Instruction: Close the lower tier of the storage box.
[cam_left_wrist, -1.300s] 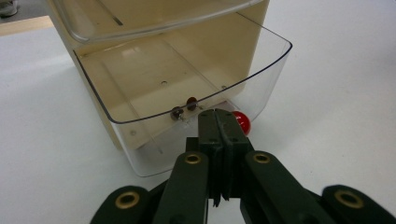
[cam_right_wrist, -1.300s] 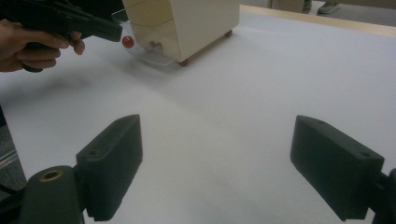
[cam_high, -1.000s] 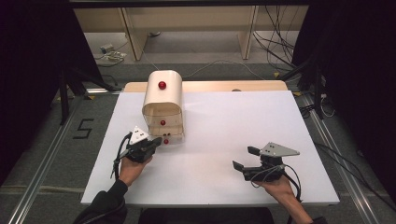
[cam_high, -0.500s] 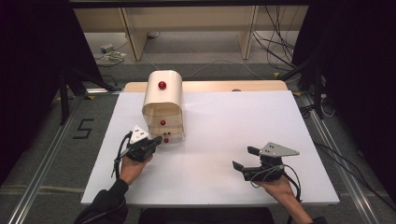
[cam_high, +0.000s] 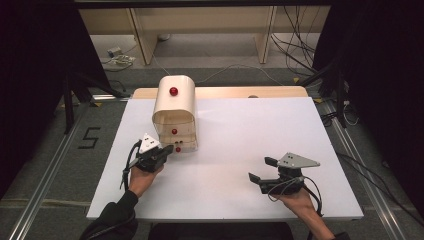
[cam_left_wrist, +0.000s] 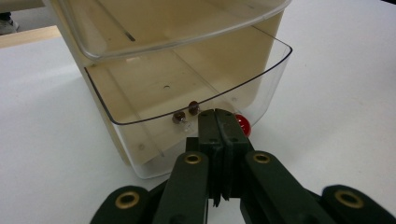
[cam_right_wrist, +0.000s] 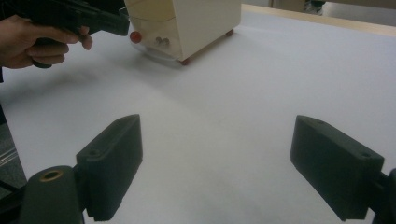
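Cream drawer cabinet (cam_high: 174, 112) upright near my table's far left, rounded top, red knob up high. Bottom drawer (cam_left_wrist: 187, 116) clear plastic, pulled part-way out toward me, floor showing through the front wall. Its red knob (cam_left_wrist: 242, 125) small, round, glossy, at drawer's front, just behind my closed left claw tips.

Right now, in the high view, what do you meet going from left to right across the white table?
Left gripper, jaws shut by the bottom drawer's red knob → cream drawer cabinet → a bare stretch of the white table → right gripper, jaws open over the table.
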